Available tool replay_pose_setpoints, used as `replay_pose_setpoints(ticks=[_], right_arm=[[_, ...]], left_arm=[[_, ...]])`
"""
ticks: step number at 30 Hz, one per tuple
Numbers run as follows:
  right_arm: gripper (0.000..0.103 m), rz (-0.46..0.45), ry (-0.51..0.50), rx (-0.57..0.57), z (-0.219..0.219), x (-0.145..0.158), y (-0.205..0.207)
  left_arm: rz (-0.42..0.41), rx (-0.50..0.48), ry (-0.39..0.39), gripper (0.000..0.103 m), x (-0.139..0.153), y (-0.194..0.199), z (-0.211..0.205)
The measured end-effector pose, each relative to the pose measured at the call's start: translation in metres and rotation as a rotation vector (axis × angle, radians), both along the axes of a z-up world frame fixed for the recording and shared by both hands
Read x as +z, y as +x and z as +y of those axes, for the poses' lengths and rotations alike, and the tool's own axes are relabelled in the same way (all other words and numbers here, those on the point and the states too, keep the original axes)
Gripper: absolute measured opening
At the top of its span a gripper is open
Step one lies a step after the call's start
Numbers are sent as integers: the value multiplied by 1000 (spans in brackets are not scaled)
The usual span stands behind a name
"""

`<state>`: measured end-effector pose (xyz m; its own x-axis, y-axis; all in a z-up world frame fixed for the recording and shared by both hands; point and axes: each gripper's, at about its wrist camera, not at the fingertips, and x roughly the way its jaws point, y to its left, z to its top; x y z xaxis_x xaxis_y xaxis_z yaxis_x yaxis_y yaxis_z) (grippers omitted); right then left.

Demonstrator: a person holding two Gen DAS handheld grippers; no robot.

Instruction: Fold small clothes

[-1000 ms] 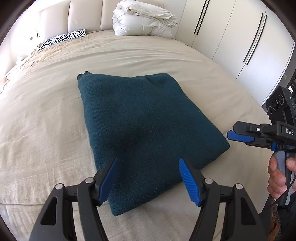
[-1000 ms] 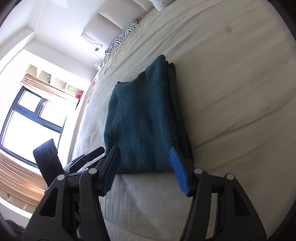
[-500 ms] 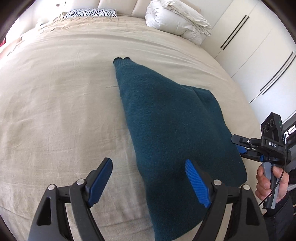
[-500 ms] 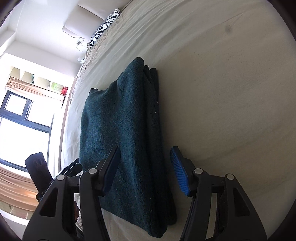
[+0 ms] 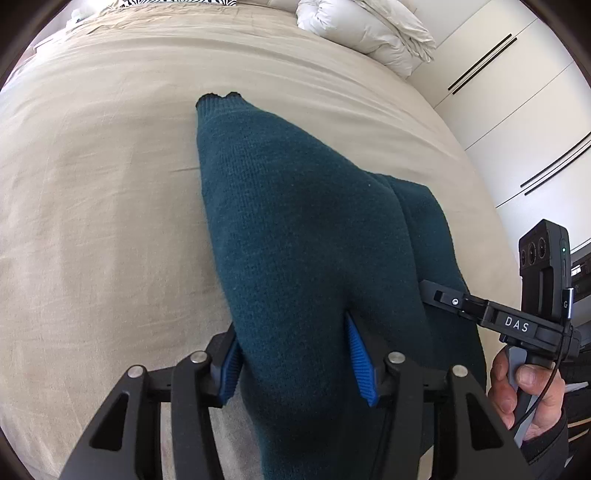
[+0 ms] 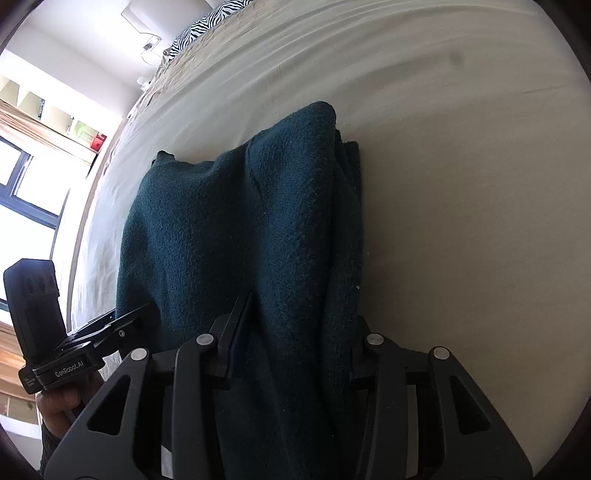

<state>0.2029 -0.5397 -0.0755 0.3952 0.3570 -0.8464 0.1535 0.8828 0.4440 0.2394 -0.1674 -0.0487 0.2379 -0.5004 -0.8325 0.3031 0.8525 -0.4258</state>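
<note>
A folded dark teal knit sweater [image 5: 303,229] lies on the beige bed sheet [image 5: 96,206]; it also shows in the right wrist view [image 6: 236,236]. My left gripper [image 5: 295,354] straddles the sweater's near left edge, its blue pads on either side of a raised fold, jaws partly closed on the cloth. My right gripper [image 6: 295,332] straddles the near right edge the same way, fabric bunched between its fingers. Each gripper shows in the other's view, the right [image 5: 458,302] and the left [image 6: 110,325].
A white duvet bundle [image 5: 365,33] and a zebra pillow [image 6: 207,33] lie at the bed's head. White wardrobe doors [image 5: 524,110] stand to the right. A window [image 6: 26,192] and shelves are to the left of the bed.
Both grippers have moved forward onto the sweater's near edge and narrowed around the fabric, which now bunches up between the fingers.
</note>
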Motion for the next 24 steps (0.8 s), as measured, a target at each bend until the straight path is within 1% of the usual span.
replay_pose_setpoints(ticks=[1, 2, 4, 5, 8, 11, 13, 17, 19, 21, 23, 24], right_arm=[[25, -6, -43, 1, 7, 5, -3], [23, -18, -91, 7, 15, 11, -6], [21, -50, -199, 20, 38, 30, -19], [21, -72, -245, 33, 50, 40, -23], [20, -133, -285, 66, 80, 71, -44], [20, -176, -282, 99, 109, 93, -66], [20, -202, -271, 126, 128, 104, -86], [20, -245, -229, 168, 166, 119, -127], [20, -252, -217, 190, 185, 119, -144], [20, -248, -206, 215, 209, 112, -160], [20, -241, -186, 242, 223, 100, -177], [20, -227, -167, 247, 231, 90, -179]], left_arm=[[-6, -2, 11, 46, 3, 0, -1], [-11, -2, 22, 45, 7, -2, 0], [-30, -6, 41, 40, 17, -9, 2], [-44, -11, 50, 40, 24, -14, 4], [-100, -11, 56, 39, 49, -37, 22], [-134, -3, 53, 39, 72, -62, 50], [-153, -5, 68, 39, 85, -81, 71], [-181, -17, 99, 39, 98, -121, 111], [-183, -12, 104, 39, 97, -140, 131], [-190, -3, 125, 39, 89, -154, 148], [-172, 6, 133, 40, 75, -161, 160], [-154, 8, 138, 40, 65, -163, 166]])
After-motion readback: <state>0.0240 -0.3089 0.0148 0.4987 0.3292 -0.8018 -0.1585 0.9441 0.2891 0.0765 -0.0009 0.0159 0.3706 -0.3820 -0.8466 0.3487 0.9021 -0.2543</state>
